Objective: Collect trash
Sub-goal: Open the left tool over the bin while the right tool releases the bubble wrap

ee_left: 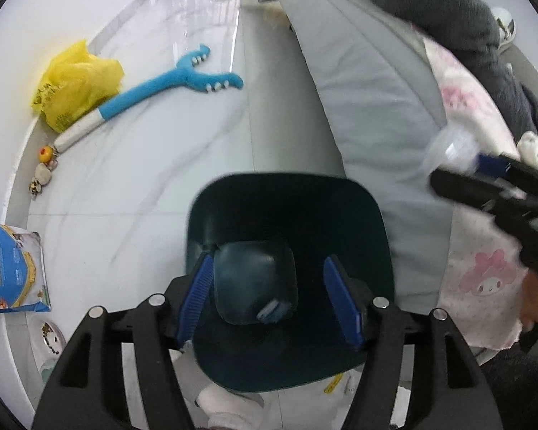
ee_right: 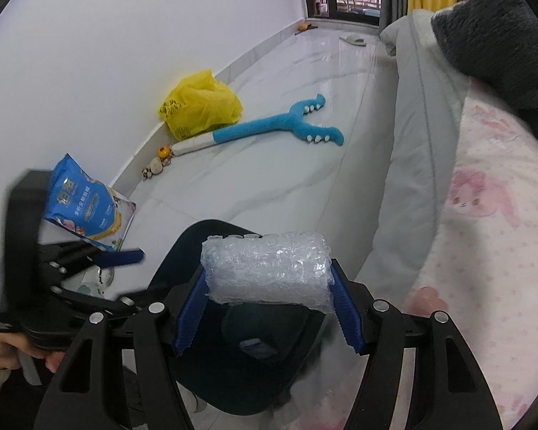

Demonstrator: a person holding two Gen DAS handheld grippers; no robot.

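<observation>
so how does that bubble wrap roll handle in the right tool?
The bubble wrap roll is probably light and squashy: crinkled air-filled film, spanning the right tool. Glossy plastic may slip. Its rounded shape could roll if dropped outside the bin.

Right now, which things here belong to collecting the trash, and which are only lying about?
Belong to the job:
- dark bin
- small scrap inside the bin
- bubble-wrap bundle, clamped in the right hand-held gripper
- left hand-held gripper, open above the bin

Lying about:
- yellow plastic bag
- blue plush toy
- blue food pouch
- grey mattress
</observation>
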